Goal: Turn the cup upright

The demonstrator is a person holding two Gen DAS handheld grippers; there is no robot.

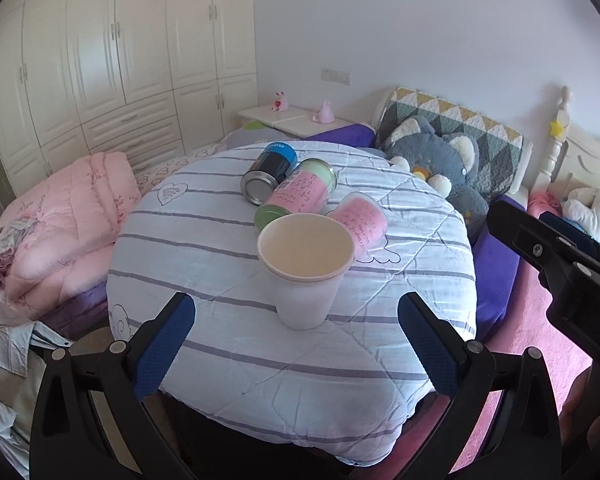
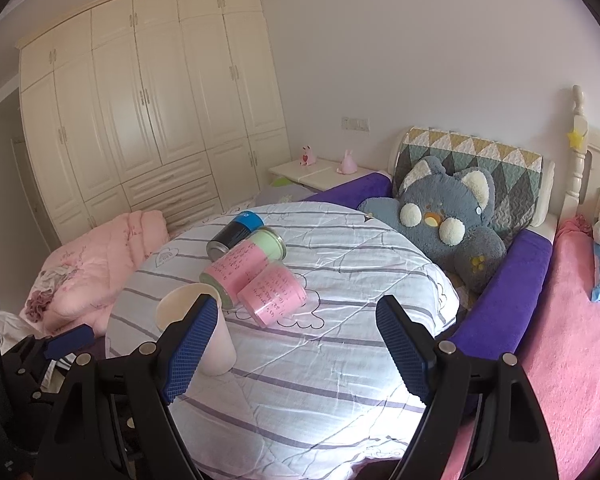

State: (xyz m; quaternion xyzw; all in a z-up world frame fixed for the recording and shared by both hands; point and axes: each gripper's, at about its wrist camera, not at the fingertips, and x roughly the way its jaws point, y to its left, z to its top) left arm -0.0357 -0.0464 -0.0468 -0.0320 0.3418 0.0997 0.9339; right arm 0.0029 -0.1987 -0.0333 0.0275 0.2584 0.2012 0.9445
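A pale pink cup (image 1: 306, 276) stands upright, mouth up, on the round table covered with a striped cloth (image 1: 220, 264). My left gripper (image 1: 296, 316) is open, its blue pads either side of the cup and just short of it, touching nothing. In the right wrist view the cup (image 2: 216, 340) stands at the left, partly behind my left finger pad. My right gripper (image 2: 296, 328) is open and empty over the table's near part. The left gripper's blue pad (image 2: 68, 338) shows at the far left of that view.
Behind the cup lie a blue can (image 1: 270, 170) and two pink-labelled jars (image 1: 300, 194) (image 1: 360, 222) on their sides. A grey plush toy (image 1: 440, 160) sits at the back right, a folded pink quilt (image 1: 68, 220) at the left. The right gripper's body (image 1: 560, 272) is at the right.
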